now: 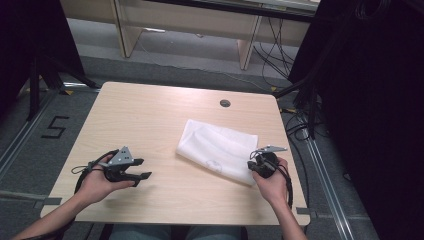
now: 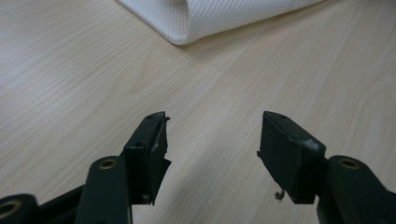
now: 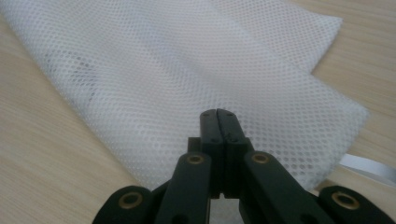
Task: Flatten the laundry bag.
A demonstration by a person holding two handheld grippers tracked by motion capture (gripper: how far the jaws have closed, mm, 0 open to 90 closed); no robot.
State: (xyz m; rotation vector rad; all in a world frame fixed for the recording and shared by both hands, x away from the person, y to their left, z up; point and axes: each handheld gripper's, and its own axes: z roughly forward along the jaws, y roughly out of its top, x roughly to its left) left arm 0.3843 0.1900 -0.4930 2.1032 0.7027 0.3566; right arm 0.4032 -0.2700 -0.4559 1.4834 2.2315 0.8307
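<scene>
A white mesh cloth (image 1: 217,147) lies folded flat on the right half of the wooden table (image 1: 150,115). My right gripper (image 1: 255,162) is at the cloth's near right corner. In the right gripper view its jaws are pressed together (image 3: 218,114) just over the mesh (image 3: 187,70), and I see no fabric between them. My left gripper (image 1: 142,169) rests in a hand at the table's near left, pointing right toward the cloth. Its jaws stand wide apart (image 2: 212,140) over bare wood, and the cloth's folded edge (image 2: 210,16) lies well ahead of them.
A round cable hole (image 1: 225,103) sits in the table near the far edge. A white strap (image 3: 369,165) pokes out from under the cloth's corner. Black curtains and floor cables (image 1: 300,125) flank the table on the right.
</scene>
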